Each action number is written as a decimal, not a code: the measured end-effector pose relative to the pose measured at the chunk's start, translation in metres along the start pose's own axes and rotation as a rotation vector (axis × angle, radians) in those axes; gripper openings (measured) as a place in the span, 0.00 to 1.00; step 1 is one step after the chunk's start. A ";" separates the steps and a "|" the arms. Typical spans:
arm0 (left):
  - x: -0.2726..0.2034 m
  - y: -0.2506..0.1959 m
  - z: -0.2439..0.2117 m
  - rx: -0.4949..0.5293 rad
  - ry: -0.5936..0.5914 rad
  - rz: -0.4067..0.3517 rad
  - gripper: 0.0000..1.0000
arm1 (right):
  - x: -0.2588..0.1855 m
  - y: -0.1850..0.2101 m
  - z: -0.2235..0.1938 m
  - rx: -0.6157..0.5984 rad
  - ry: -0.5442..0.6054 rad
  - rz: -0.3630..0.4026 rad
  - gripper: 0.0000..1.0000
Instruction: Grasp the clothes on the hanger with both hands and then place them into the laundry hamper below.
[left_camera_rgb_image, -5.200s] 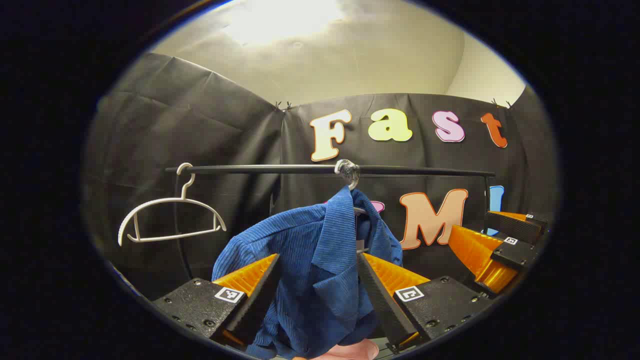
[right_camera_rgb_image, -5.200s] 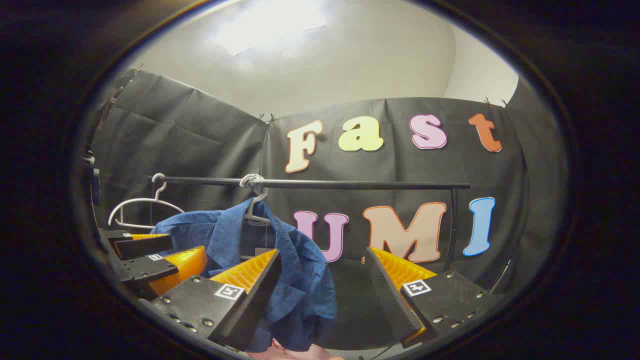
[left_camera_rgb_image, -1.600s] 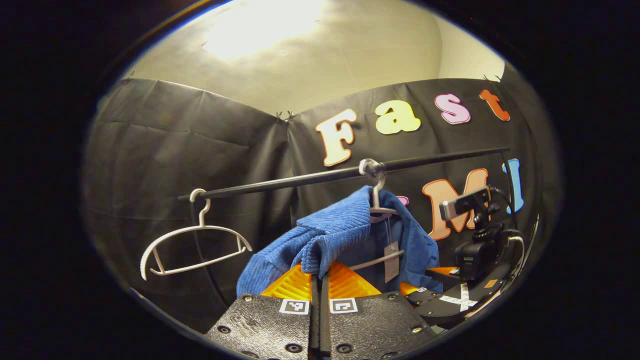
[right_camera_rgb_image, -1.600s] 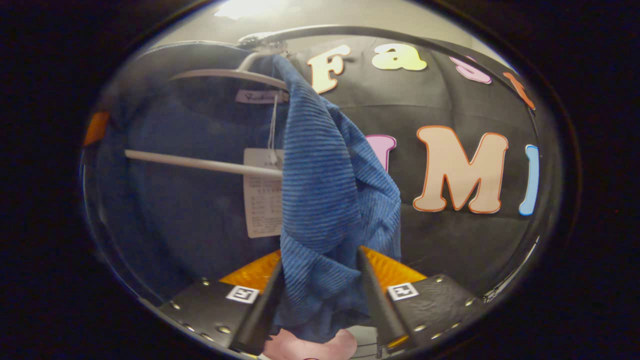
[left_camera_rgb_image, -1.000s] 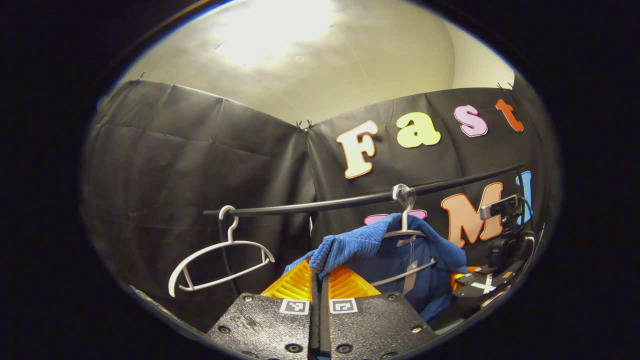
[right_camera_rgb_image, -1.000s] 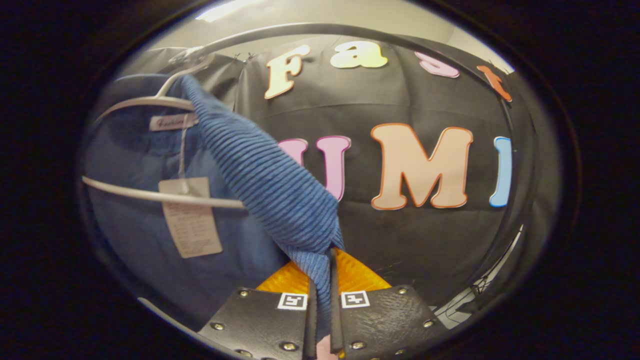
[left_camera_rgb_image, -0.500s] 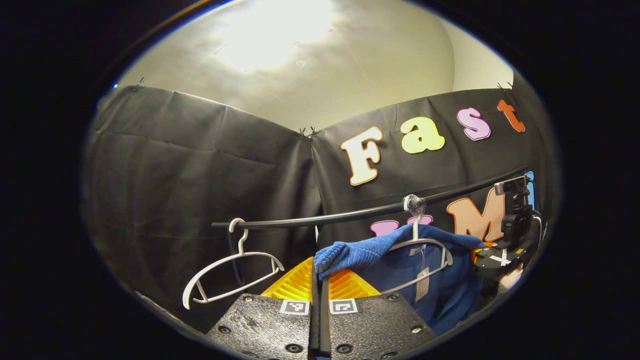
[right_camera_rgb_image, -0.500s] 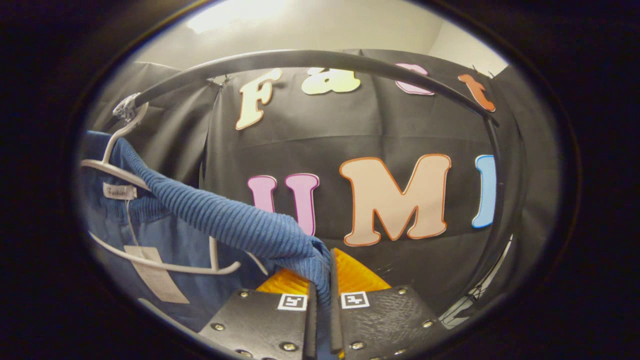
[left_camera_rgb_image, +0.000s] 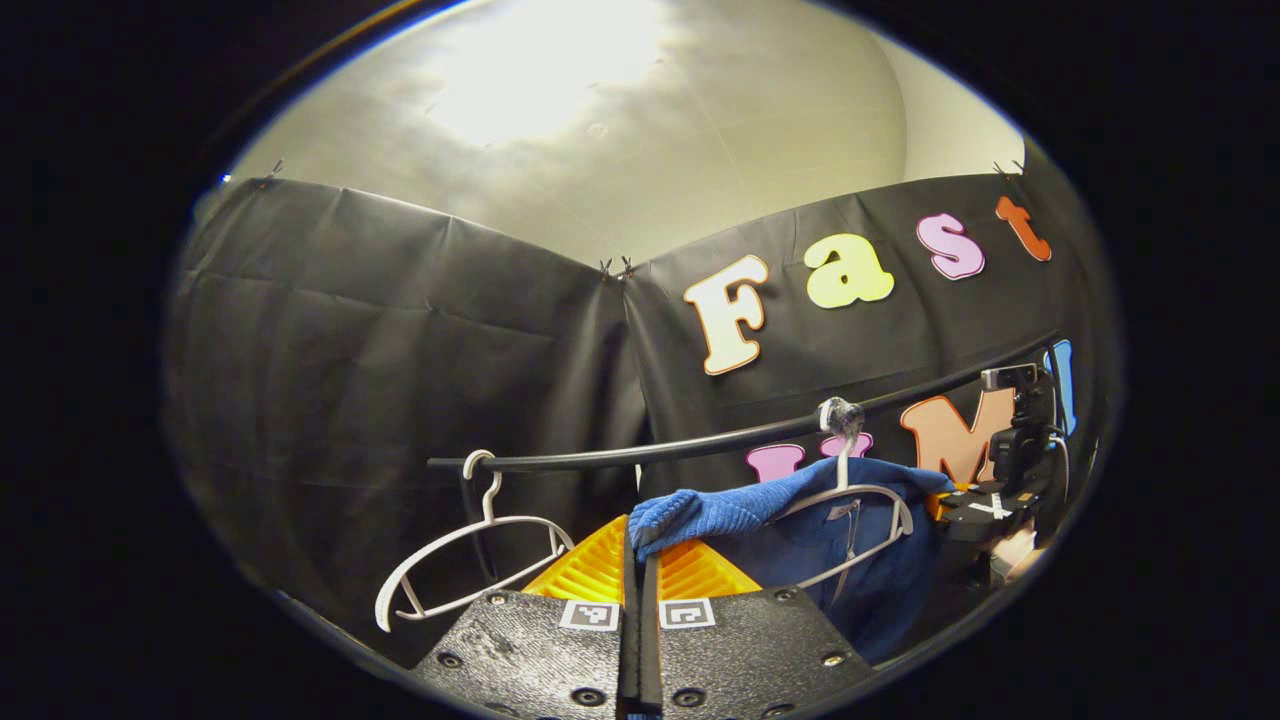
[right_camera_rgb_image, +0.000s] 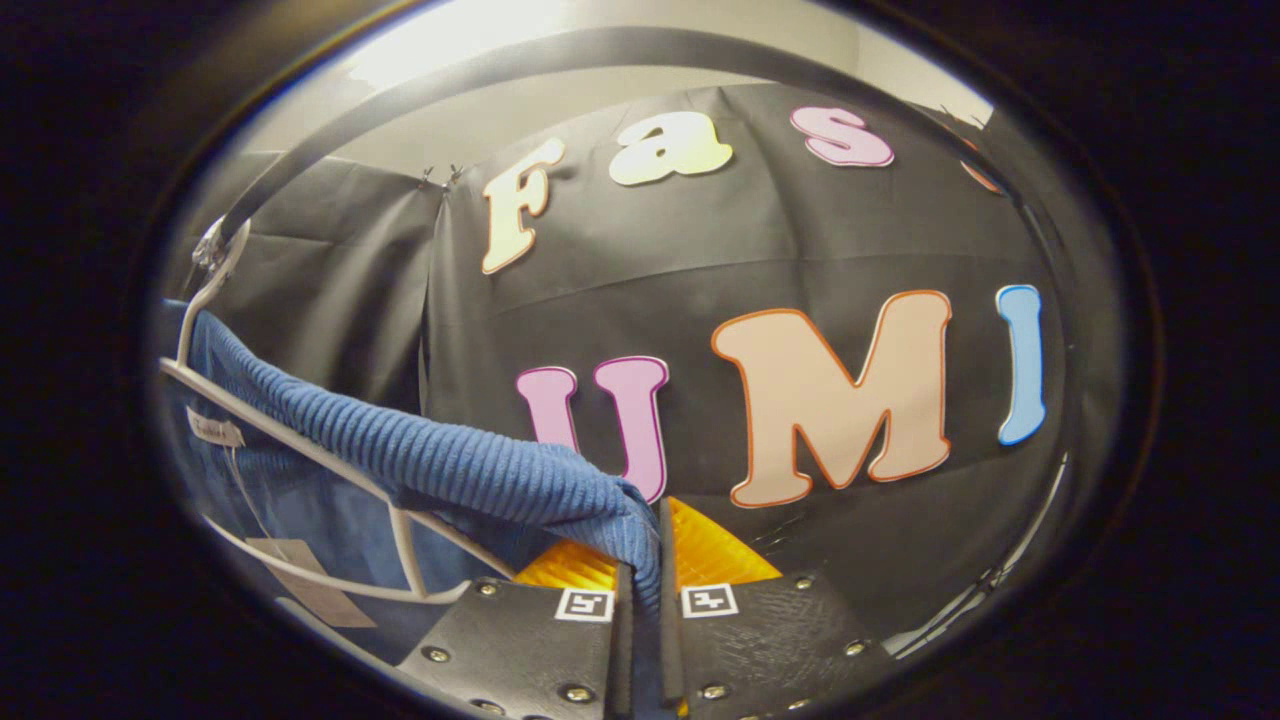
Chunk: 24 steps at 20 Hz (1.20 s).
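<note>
Here the blue shirt (left_camera_rgb_image: 800, 520) hangs stretched on its white hanger (left_camera_rgb_image: 850, 500) under the black rail (left_camera_rgb_image: 700, 445), pinched at either side by the left gripper (left_camera_rgb_image: 640, 545) and right gripper (right_camera_rgb_image: 645, 560). The left gripper view adds an empty hanger (left_camera_rgb_image: 470, 560) farther along the rail.

Empty white plastic hanger (left_camera_rgb_image: 470, 560) hooked at the left end of a thin black metal rail (left_camera_rgb_image: 700, 442), tilted, well apart from the middle of the rail. Black cloth wall (left_camera_rgb_image: 400, 330) behind, pinned at its corner seam with small clips (left_camera_rgb_image: 613, 266). Pale ceiling (left_camera_rgb_image: 620, 110) above with one bright glare patch, perhaps a lamp. Same rail (right_camera_rgb_image: 560, 55) arching overhead in the right gripper view.
</note>
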<state>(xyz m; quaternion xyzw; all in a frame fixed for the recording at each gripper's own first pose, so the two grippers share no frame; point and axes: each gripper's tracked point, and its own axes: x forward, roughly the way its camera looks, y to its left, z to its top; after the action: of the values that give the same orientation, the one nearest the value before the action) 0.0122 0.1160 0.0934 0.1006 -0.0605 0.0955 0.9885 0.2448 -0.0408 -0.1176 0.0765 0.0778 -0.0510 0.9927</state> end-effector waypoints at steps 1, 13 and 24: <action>0.001 0.000 0.000 0.002 0.001 0.001 0.00 | 0.004 0.001 0.000 0.005 -0.004 0.004 0.10; 0.017 0.007 -0.007 -0.007 0.040 0.006 0.00 | 0.033 0.025 -0.023 -0.035 0.010 0.175 0.11; 0.023 0.008 0.001 0.013 0.034 -0.015 0.00 | 0.041 0.046 -0.067 0.021 0.076 0.316 0.13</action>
<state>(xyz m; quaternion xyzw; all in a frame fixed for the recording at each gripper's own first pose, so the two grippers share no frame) 0.0328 0.1271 0.0989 0.1059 -0.0422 0.0902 0.9894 0.2808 0.0116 -0.1826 0.1002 0.1019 0.1081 0.9838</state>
